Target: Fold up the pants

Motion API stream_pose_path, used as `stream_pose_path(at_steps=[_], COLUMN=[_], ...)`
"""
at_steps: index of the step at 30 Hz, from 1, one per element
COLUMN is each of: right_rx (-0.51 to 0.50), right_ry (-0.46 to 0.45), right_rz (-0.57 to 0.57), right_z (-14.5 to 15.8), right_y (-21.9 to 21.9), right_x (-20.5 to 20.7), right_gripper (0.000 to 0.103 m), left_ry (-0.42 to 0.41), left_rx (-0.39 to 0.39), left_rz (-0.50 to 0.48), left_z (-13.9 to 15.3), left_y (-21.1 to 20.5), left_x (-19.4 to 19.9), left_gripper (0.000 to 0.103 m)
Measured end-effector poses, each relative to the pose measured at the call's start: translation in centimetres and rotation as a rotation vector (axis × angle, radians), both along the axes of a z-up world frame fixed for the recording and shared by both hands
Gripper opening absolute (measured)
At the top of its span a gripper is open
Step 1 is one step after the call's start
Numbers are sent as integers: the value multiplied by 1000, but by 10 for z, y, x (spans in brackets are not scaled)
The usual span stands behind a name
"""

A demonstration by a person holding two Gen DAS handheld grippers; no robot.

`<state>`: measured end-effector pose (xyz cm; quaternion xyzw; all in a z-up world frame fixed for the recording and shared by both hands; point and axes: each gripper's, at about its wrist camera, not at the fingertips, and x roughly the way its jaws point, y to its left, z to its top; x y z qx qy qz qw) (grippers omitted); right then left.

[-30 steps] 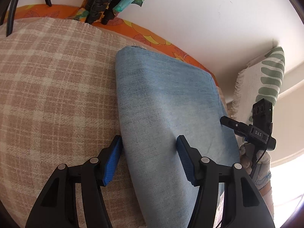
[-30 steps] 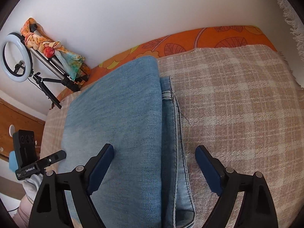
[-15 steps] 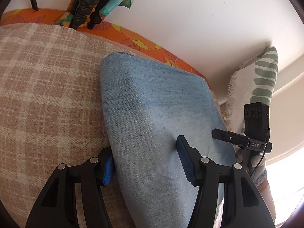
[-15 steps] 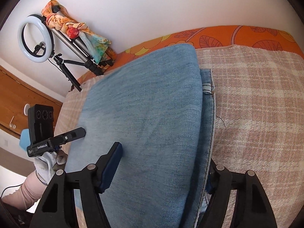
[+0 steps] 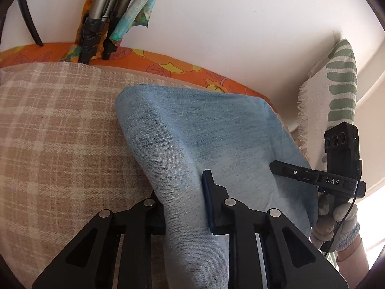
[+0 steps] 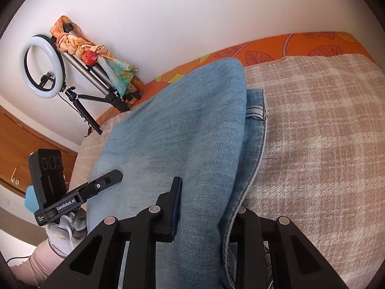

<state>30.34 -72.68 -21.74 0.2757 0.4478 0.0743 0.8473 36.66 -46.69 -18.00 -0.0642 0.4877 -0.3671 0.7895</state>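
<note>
Light blue denim pants (image 5: 211, 130) lie folded on a beige checked blanket (image 5: 60, 139). My left gripper (image 5: 182, 202) is shut on the near left edge of the folded pants and lifts it. My right gripper (image 6: 204, 207) is shut on the near right edge of the pants (image 6: 182, 130), where the waistband and a belt loop (image 6: 253, 114) show underneath. The right gripper also shows in the left wrist view (image 5: 317, 178), and the left gripper in the right wrist view (image 6: 96, 187). The fingertips are buried in cloth.
An orange flowered sheet (image 6: 288, 45) runs along the white wall behind the blanket. A ring light on a tripod (image 6: 43, 69) with a scarf tied on stands at the far left. A white towel with green leaves (image 5: 336, 96) hangs at the right.
Both grippers moved onto the near edge of the folded pants and closed on it. The near edge of the cloth is now bunched and raised.
</note>
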Motion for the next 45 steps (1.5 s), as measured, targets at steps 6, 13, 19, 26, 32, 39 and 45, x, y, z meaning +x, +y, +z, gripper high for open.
stream_pose_path(at_steps=[6, 13, 19, 26, 32, 39, 45], right_rx=[-38, -83, -84, -140, -184, -217, -250], right_ry=[-49, -100, -139, -192, -220, -240, -240], right_rz=[-25, -58, -96, -120, -145, -198, -232], right_z=[22, 48, 61, 87, 108, 124, 128], right_y=[10, 22, 21, 18, 12, -10, -39], right_x=[-18, -44, -61, -82, -91, -81, -57], right_gripper=[22, 21, 20, 20, 20, 20, 20], left_ry=[-55, -143, -221, -299, -343, -354, -353], left_rx=[-9, -28, -27, -19, -23, -54, -68], left_rz=[-31, -71, -104, -124, -153, -177, -173], left_z=[15, 44, 66, 87, 101, 114, 112], left_y=[7, 3, -5, -19, -33, -67, -103], left_x=[-10, -27, -38, -52, -52, -40, -23], left_gripper=[13, 11, 11, 11, 11, 11, 11])
